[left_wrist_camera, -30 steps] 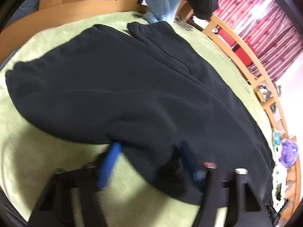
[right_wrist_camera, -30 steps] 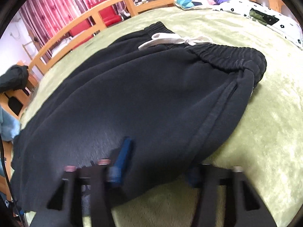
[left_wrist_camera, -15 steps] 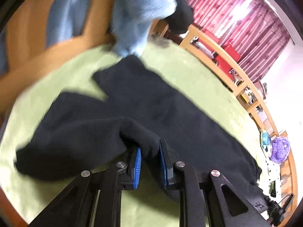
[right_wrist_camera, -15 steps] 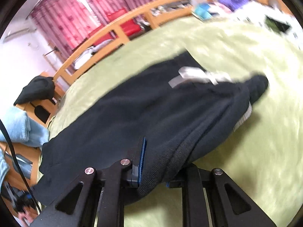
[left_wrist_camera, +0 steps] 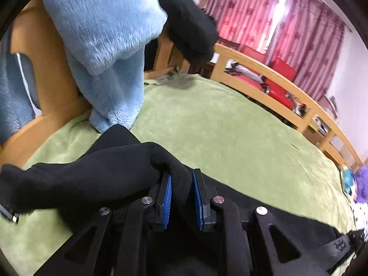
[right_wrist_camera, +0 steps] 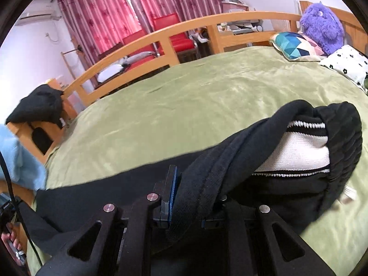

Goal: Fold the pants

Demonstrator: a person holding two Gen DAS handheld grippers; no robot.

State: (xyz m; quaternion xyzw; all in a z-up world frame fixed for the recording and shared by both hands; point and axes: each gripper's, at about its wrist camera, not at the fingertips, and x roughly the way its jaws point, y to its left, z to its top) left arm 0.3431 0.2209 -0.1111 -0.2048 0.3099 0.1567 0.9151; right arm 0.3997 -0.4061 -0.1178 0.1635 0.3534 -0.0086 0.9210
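Black pants [left_wrist_camera: 96, 172] hang lifted over a green bed cover [left_wrist_camera: 230, 133]. My left gripper [left_wrist_camera: 181, 184] is shut on a fold of a pant leg, whose cuff droops to the left. In the right wrist view my right gripper [right_wrist_camera: 191, 184] is shut on the side seam of the pants [right_wrist_camera: 230, 161] near the waist. The black waistband [right_wrist_camera: 345, 138] curls over to the right and shows its white lining [right_wrist_camera: 299, 147]. The right pad of that gripper is hidden by cloth.
A light blue fleece [left_wrist_camera: 103, 34] and a black garment [left_wrist_camera: 191, 30] hang on the wooden footboard [left_wrist_camera: 46, 119]. A wooden side rail [right_wrist_camera: 184, 32] runs behind the bed. Pillows [right_wrist_camera: 296, 46] and a purple plush toy [right_wrist_camera: 322, 25] lie at the head end.
Both grippers closed on the near edge of the flat pants and raised it off the bed. The pants now hang from the jaws and more green cover shows.
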